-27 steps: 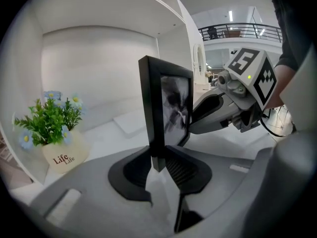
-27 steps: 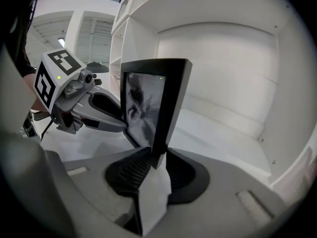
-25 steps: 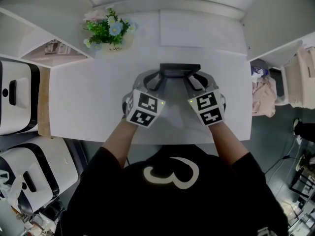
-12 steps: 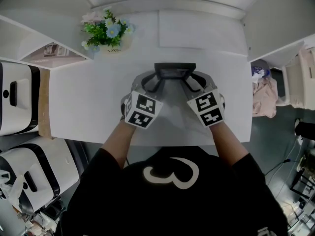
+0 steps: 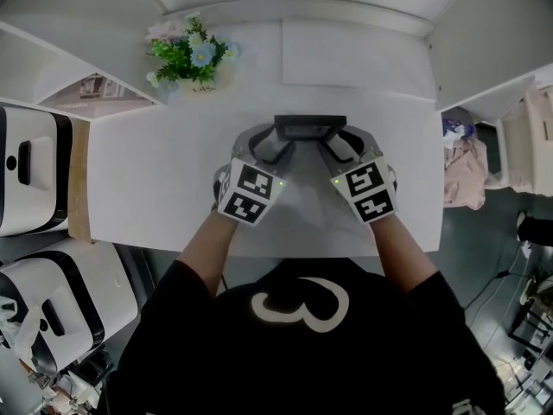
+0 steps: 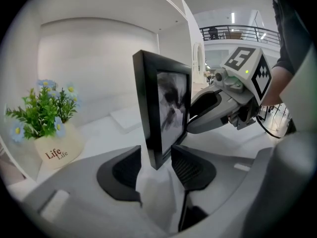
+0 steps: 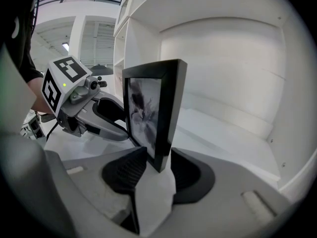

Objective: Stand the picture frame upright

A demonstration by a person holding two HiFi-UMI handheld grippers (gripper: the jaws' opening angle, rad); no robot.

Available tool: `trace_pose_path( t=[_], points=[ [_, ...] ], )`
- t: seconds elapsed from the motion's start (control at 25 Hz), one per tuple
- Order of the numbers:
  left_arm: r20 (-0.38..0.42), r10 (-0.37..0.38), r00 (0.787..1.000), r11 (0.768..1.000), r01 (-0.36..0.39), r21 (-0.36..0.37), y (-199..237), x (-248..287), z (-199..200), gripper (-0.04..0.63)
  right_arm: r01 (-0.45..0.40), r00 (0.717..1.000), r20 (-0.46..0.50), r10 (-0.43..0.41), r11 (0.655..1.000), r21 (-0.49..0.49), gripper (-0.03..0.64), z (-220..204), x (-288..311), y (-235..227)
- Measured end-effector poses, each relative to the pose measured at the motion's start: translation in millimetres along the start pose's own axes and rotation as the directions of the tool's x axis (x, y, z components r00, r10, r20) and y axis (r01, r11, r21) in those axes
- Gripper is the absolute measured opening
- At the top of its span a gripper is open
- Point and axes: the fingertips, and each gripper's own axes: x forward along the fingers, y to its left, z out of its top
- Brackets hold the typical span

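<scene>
My head camera looks steeply down on the white surface (image 5: 147, 188) from well above. The left and right gripper views sit low and close, facing each other across the picture frame (image 6: 147, 108), which all three views share.

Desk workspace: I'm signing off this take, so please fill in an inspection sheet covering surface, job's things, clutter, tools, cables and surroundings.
Surface: white table, no marks seen.
Job's things: black frame upright, one lower corner between each tool's jaws.
Clutter: flower pot at the back left, apart from the frame.
Tools: left tool and right tool open; jaws have just been opening, pads not pressing the frame.
Cables: thin dark line on the floor at right, likely a cable.
Surroundings: white shelves, white machines left, cloth right.
</scene>
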Motion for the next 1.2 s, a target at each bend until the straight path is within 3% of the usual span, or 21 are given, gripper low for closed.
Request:
trace_pose_path(
  t=[0.68, 0.92, 1.08, 1.2],
  points=[
    [0.016, -0.003, 1.000, 1.000, 0.003, -0.022, -3.4, -13.1, 6.8, 0.179, 0.023, 0.999, 0.024, -0.022, 1.000, -0.008, 0.162, 6.0, -15.7, -3.7],
    [0.062, 0.021, 0.998, 0.989, -0.012, -0.147, 1.1, -39.7, 11.4, 0.178, 0.010, 0.997, 0.070, -0.014, 0.998, 0.066, 0.162, 11.9, -46.1, -4.2],
    [0.106, 0.054, 0.993, 0.968, -0.026, -0.249, -7.3, -75.5, 19.2, 0.172, -0.032, 0.986, 0.166, 0.010, 0.991, 0.132, 0.161, 27.5, -89.3, 7.2],
    [0.141, 0.041, 0.989, 0.951, 0.004, -0.308, -25.6, -107.1, 30.7, 0.134, -0.094, 0.965, 0.257, 0.051, 0.983, 0.158, 0.141, 45.6, -126.9, 25.8]
  ],
)
